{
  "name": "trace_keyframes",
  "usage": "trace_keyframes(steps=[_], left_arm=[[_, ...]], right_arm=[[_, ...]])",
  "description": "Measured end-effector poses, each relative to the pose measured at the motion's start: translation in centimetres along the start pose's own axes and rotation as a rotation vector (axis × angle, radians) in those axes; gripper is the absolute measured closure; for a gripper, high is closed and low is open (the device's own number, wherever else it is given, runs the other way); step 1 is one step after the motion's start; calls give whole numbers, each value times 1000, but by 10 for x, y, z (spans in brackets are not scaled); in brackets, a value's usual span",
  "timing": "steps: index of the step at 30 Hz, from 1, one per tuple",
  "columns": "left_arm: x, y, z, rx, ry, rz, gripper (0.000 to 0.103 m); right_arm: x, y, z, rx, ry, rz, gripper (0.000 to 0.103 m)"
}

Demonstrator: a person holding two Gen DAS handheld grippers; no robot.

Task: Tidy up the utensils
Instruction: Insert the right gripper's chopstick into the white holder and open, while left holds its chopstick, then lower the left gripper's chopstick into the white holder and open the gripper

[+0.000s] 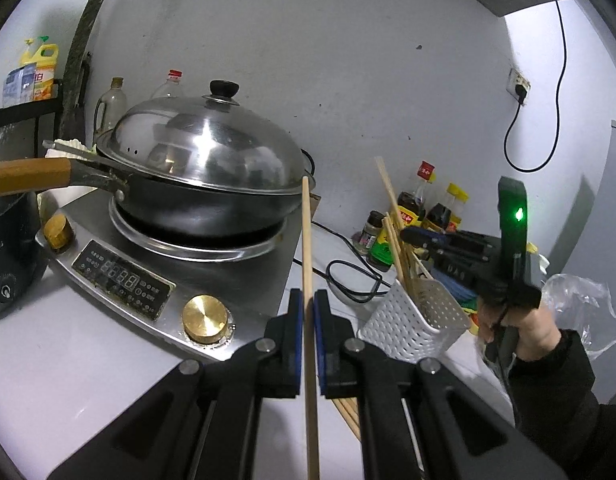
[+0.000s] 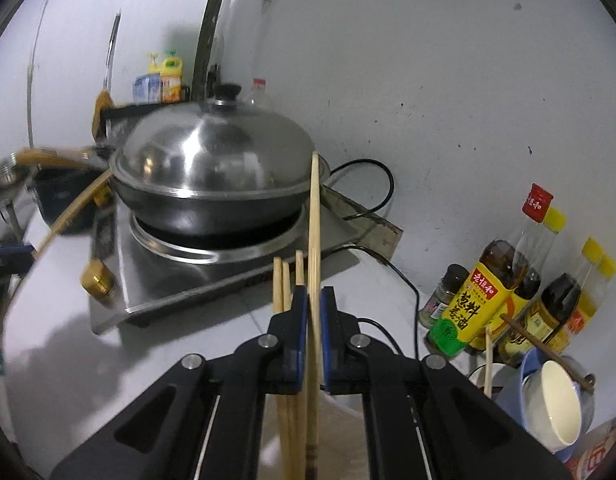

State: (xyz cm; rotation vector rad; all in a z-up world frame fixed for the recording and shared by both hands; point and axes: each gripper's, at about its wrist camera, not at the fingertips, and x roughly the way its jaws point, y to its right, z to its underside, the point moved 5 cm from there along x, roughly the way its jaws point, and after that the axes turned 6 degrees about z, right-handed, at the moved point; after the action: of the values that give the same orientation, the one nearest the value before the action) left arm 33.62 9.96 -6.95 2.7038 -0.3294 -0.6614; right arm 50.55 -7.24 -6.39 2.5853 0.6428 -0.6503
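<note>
A long wooden chopstick (image 1: 308,264) is clamped between the blue pads of the left gripper (image 1: 308,312), and it points up toward the pan. A second wooden chopstick (image 2: 314,240) is pinched the same way in the right gripper (image 2: 314,308), whose jaws are pressed tight on it. More chopsticks (image 1: 396,232) are stood at a slant in a white basket with holes (image 1: 412,320), just to the right of the left gripper. In the right wrist view, three more chopstick ends (image 2: 286,280) are seen sticking up just behind the right gripper. The right gripper is seen in the left wrist view above the basket, held by a hand (image 1: 520,328) in a dark sleeve. A black pan (image 1: 204,204) with a shiny lid (image 1: 204,152) is set on a silver cooker (image 1: 180,264) with gold knobs, on the white counter (image 1: 68,360). Sauce bottles (image 2: 508,292) are lined up by the wall at the right. A white bowl (image 2: 556,400) is tipped inside a blue bowl (image 2: 512,388) near the bottles, with a dark stick laid across them. A black cord (image 1: 348,280) is laid on the counter beside the cooker.
</note>
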Motion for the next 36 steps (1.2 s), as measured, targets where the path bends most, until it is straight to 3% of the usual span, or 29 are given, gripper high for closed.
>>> trace_keyframes(steps=[14,18,25,27,29,31,36], left_arm=[[7,31,-10,-35,35,78,98],[14,47,-17,-51,42,109,98],[43,79,-27,-64,44,139,98],[53,88,-29,-63,48,143,98],[65,98,-31,-72,50,152,98],[78,109,-35,-90,61,157,98],[106,115,-46,-135,115,80,98]], right_arm=[[-16,1,54,48,-102,-22,97],[-38,12,60,114,-90,-35,86],[-76,36,73,234,-69,-37,79],[-86,46,78,279,-60,-20,63],[-93,54,83,316,-51,-13,56],[-96,63,87,344,-51,4,55],[-104,81,98,392,-41,34,54]])
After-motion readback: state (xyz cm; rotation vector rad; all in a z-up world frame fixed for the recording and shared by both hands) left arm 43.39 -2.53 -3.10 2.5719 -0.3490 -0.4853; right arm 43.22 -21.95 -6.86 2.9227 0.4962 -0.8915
